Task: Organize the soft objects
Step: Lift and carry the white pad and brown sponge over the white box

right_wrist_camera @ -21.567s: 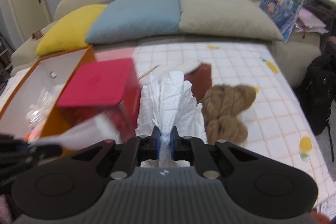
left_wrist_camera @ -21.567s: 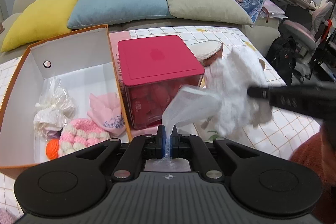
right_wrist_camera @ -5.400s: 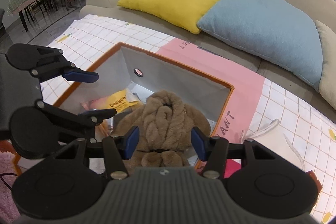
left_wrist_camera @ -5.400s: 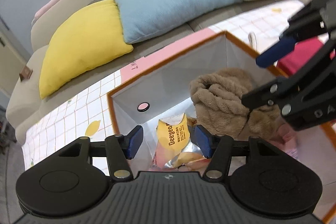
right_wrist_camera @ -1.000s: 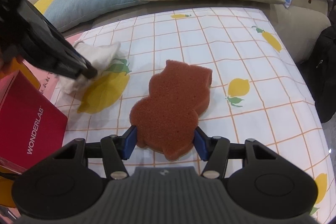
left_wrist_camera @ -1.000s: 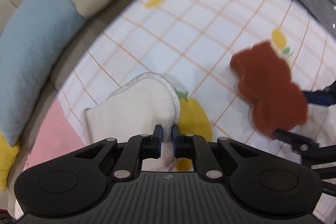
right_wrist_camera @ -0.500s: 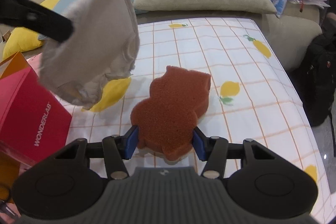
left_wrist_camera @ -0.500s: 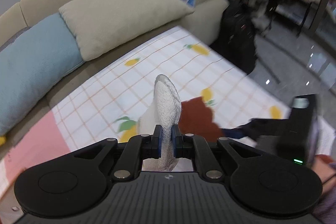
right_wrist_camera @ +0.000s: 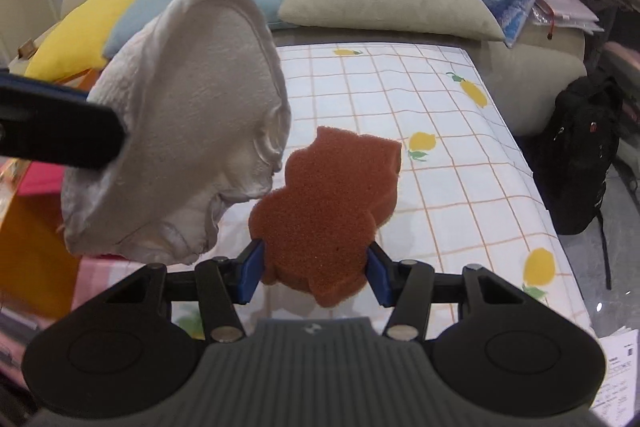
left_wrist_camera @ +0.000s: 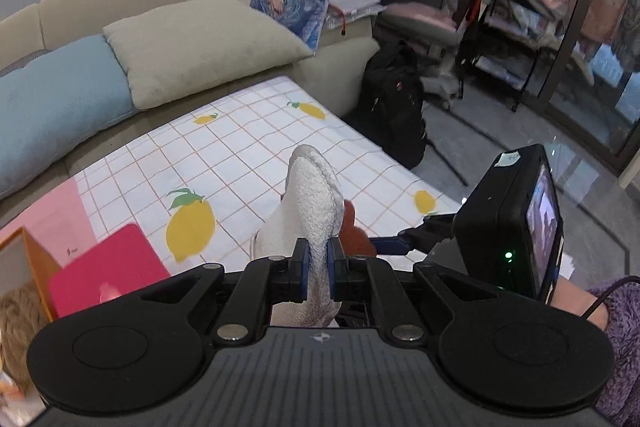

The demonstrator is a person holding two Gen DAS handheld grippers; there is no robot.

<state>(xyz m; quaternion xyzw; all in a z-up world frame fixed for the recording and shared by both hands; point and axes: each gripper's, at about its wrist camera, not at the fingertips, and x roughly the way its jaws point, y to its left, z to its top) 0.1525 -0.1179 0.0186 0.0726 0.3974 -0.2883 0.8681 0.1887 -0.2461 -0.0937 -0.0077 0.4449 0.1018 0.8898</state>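
Fingers of the left gripper point(left_wrist_camera: 318, 263) are clamped narrow on a white towelling cloth point(right_wrist_camera: 188, 131); the right gripper point(right_wrist_camera: 316, 271) fingers pinch the brown sponge point(right_wrist_camera: 328, 203), both raised above the lemon-print sheet point(right_wrist_camera: 440, 131).

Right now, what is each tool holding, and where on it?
Left tool pinches the white cloth at a folded edge. Right tool clamps the brown sponge across its near, narrower end, pads on both sides.
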